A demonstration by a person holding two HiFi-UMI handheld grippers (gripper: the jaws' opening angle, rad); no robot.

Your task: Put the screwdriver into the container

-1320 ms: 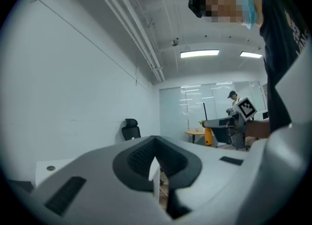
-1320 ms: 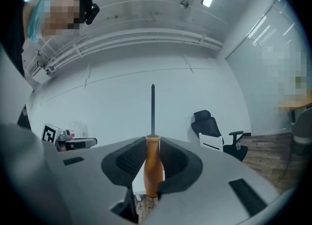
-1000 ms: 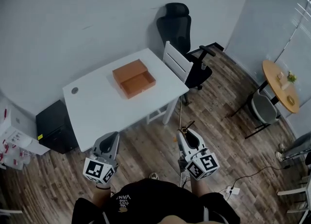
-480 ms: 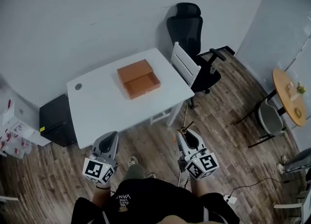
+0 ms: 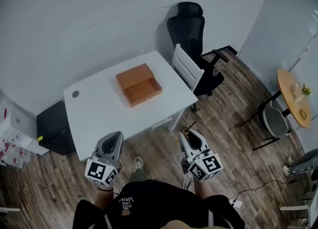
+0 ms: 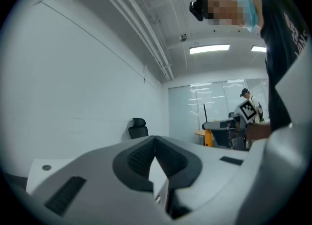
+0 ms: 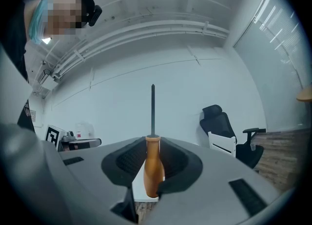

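An orange open-topped container (image 5: 138, 85) sits near the middle of a white table (image 5: 94, 114) ahead of me. My right gripper (image 5: 188, 134) hangs over the wood floor short of the table's front edge, shut on the screwdriver (image 5: 186, 130). In the right gripper view the orange handle (image 7: 152, 165) stands clamped between the pads and the dark shaft points straight up out of my right gripper (image 7: 152, 170). My left gripper (image 5: 115, 136) is level with it on the left; in its own view the left gripper (image 6: 155, 143) is shut and holds nothing.
A black office chair (image 5: 191, 27) and a white chair (image 5: 187, 67) stand at the table's right end. A black cabinet (image 5: 54, 132) sits by its left end. A round wooden table (image 5: 293, 93) with a grey chair (image 5: 273, 114) is far right. My shoe (image 5: 137, 163) shows between the grippers.
The table and container have drifted slightly in view as I step closer, and a shoe has come forward. Both grippers keep their pose, with the screwdriver still held in the right one.
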